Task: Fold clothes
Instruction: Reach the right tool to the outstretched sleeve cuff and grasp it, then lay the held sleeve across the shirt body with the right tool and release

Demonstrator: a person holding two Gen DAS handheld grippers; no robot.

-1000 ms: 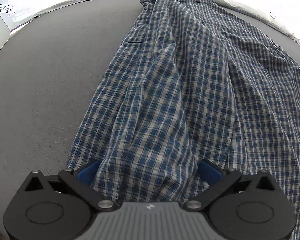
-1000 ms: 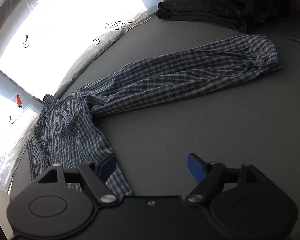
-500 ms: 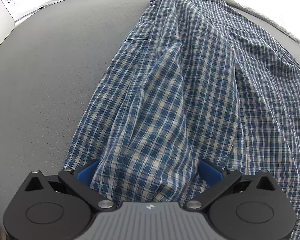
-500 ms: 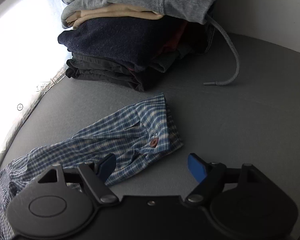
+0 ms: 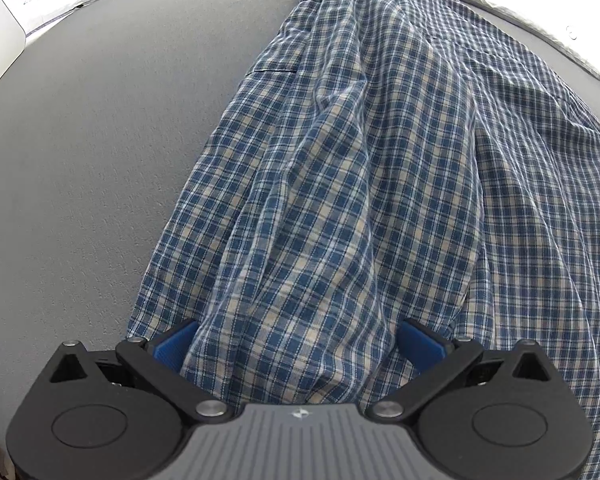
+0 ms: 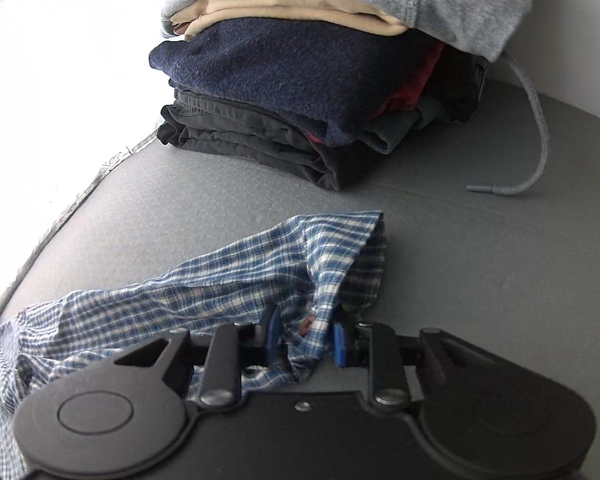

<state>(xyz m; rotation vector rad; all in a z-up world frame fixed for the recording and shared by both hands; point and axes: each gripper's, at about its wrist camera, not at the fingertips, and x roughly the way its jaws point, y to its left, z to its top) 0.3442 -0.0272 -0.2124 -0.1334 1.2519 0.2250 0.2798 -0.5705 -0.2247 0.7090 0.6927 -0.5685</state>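
- A grey table (image 5: pixel 100 160) carries everything, with bright light along its far edge.
- The plaid shirt (image 5: pixel 360 180) lies spread over it, its cuff (image 6: pixel 340 256) near the folded pile (image 6: pixel 300 100).
- A second ago the right gripper (image 6: pixel 305 338) stood wide above the hem; now its jaws are closing, bunched cuff between them.
- The left gripper (image 5: pixel 300 344) stays spread around a fabric ridge.
- A hoodie drawstring (image 6: pixel 536 128) trails beside the cuff.

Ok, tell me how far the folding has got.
Done: a stack of folded clothes sits at the back of the grey table. In hand: the plaid shirt is spread out, unfolded. The right gripper is closing on the sleeve cuff, cloth between its fingers; the left gripper has shirt fabric bunched between wide fingers. Left: every fold of this shirt, then stacking.
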